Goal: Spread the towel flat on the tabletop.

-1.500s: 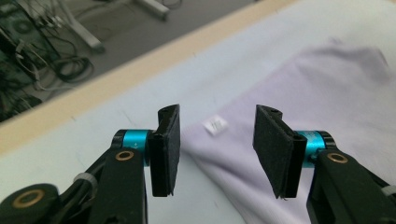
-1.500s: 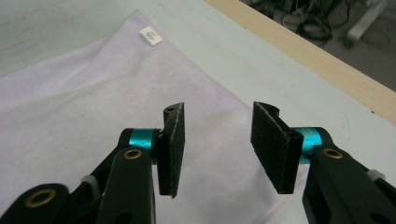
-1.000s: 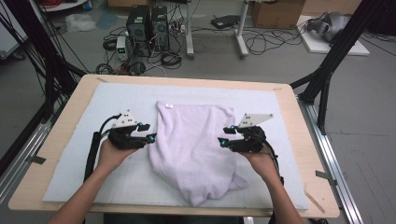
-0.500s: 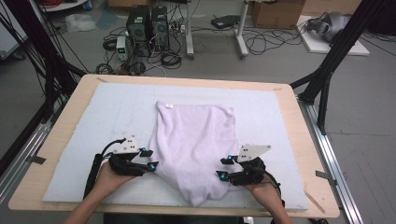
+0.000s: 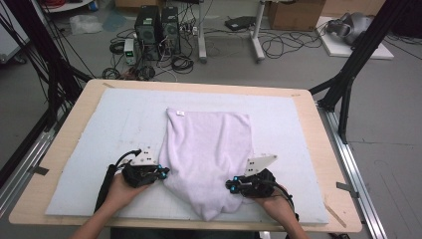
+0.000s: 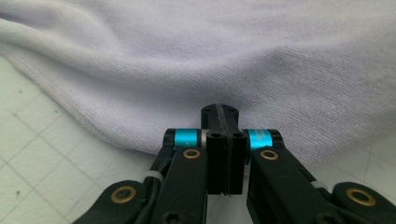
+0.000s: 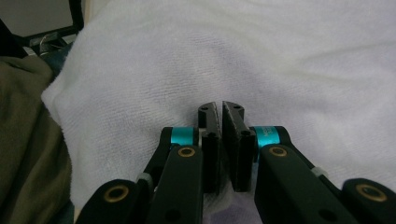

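Presently, the scene is set out as follows.

Cloth: a pale lilac terry towel [image 5: 206, 154] is spread on the white gridded mat [image 5: 99, 129] that covers the wooden worktop [image 5: 318, 149]; its far hem, with a small white label, lies toward the middle of the mat, and its near end is drawn to a rumpled point close to the worktop's near edge.

Left gripper [image 6: 224, 122]: its black jaws are seen pressed flat together at the towel's left hem. Whether any cloth is pinched between them cannot be told from the left gripper view; the hem appears to lie just beyond the tips.

Right gripper [image 7: 220, 111]: its jaws are nearly together, a thin slit being left between them, with towel pile pressed around and under the tips. A fold seems to be pinched, though this is judged, not plainly seen.

Risk, uneven hold: if only one side is truly gripped, the towel would be dragged askew and the near end bunched further.

Risk, slip: thick loose pile caught by the tips alone could be pulled free under tension.

Risk, overhang: the near point lies close to the worktop's near edge, so any further pull that way could carry it off the mat.

Risk, mat: the mat could be shifted if the jaws are scraped along it.
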### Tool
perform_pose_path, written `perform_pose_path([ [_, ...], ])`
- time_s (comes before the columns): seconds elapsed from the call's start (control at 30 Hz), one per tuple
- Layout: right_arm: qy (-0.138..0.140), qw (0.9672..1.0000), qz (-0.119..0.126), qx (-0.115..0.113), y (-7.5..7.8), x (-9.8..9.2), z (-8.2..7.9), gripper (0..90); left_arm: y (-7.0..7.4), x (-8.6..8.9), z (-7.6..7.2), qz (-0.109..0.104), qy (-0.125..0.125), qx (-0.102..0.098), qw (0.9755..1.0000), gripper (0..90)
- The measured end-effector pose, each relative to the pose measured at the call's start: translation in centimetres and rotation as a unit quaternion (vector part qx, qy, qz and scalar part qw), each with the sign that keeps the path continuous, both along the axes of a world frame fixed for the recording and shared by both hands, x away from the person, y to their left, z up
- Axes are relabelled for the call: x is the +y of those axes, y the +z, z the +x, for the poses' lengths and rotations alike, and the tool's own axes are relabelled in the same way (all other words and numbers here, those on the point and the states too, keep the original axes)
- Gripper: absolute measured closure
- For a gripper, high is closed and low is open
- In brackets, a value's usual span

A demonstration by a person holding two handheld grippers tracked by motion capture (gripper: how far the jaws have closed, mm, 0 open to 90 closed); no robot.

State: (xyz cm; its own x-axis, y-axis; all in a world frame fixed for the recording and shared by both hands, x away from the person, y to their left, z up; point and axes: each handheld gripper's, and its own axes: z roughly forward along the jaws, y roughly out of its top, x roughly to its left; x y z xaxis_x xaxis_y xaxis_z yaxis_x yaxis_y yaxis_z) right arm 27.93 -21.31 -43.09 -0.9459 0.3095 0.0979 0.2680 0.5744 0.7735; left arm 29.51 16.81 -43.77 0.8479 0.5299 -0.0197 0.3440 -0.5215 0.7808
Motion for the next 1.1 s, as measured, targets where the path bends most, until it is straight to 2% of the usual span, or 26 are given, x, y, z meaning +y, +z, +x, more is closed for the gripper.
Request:
perform_pose_path([
  [0.03, 0.001, 1.0000, 0.000, -0.005, 0.2, 0.0, 0.0, 85.9, 0.0, 0.0, 0.0, 0.000, 0.000, 0.000, 1.0000, 89.6],
  [0.1, -0.005, 0.9999, 0.010, -0.011, 0.7, -0.2, 0.2, 86.0, 0.8, 0.6, 0.1, -0.017, 0.011, -0.006, 0.9998, 89.6],
  [0.2, -0.014, 0.9994, 0.023, -0.021, 1.5, -0.5, 0.6, 86.0, 1.3, 1.0, 0.3, -0.025, 0.014, -0.010, 0.9995, 89.6],
  [0.27, -0.020, 0.9992, 0.020, -0.028, 1.9, -0.5, 0.9, 86.0, 1.5, 1.0, 0.3, -0.029, 0.017, -0.013, 0.9994, 89.6],
  [0.3, -0.024, 0.9991, 0.019, -0.029, 2.1, -0.6, 1.2, 86.0, 1.6, 1.0, 0.3, -0.038, 0.012, -0.012, 0.9991, 89.6],
  [0.37, -0.032, 0.9988, 0.011, -0.035, 2.2, -0.8, 1.5, 86.0, 1.7, 0.8, 0.3, -0.030, 0.010, -0.019, 0.9993, 89.5],
  [0.47, -0.047, 0.9984, 0.015, -0.028, 2.0, -1.4, 2.3, 86.0, 1.7, 0.8, 0.4, -0.028, 0.013, -0.021, 0.9993, 89.6],
  [0.6, -0.057, 0.9979, 0.020, -0.021, 1.7, -1.7, 2.9, 85.9, 1.1, 1.6, 1.5, -0.027, 0.043, -0.009, 0.9987, 89.6],
  [0.7, -0.060, 0.9979, 0.021, -0.017, 1.5, -1.4, 3.3, 85.2, 0.9, 1.9, 1.7, -0.039, 0.040, -0.002, 0.9984, 89.4],
  [0.8, -0.057, 0.9980, 0.024, -0.016, 1.4, -1.4, 3.3, 79.4, 1.3, 1.7, 1.1, -0.052, 0.024, -0.002, 0.9983, 80.3],
  [0.93, -0.058, 0.9972, 0.040, -0.022, 2.2, -2.0, 2.3, 72.8, 1.8, 1.4, 0.4, -0.057, 0.005, -0.002, 0.9983, 68.9],
  [1.03, -0.062, 0.9962, 0.047, -0.039, 2.8, -2.7, 1.0, 71.8, 1.6, 1.4, -0.3, -0.058, -0.004, 0.010, 0.9983, 60.6],
  [1.1, -0.060, 0.9957, 0.050, -0.049, 3.0, -3.0, 0.1, 69.3, 1.5, 1.4, -0.9, -0.056, -0.014, 0.010, 0.9983, 57.0],
])
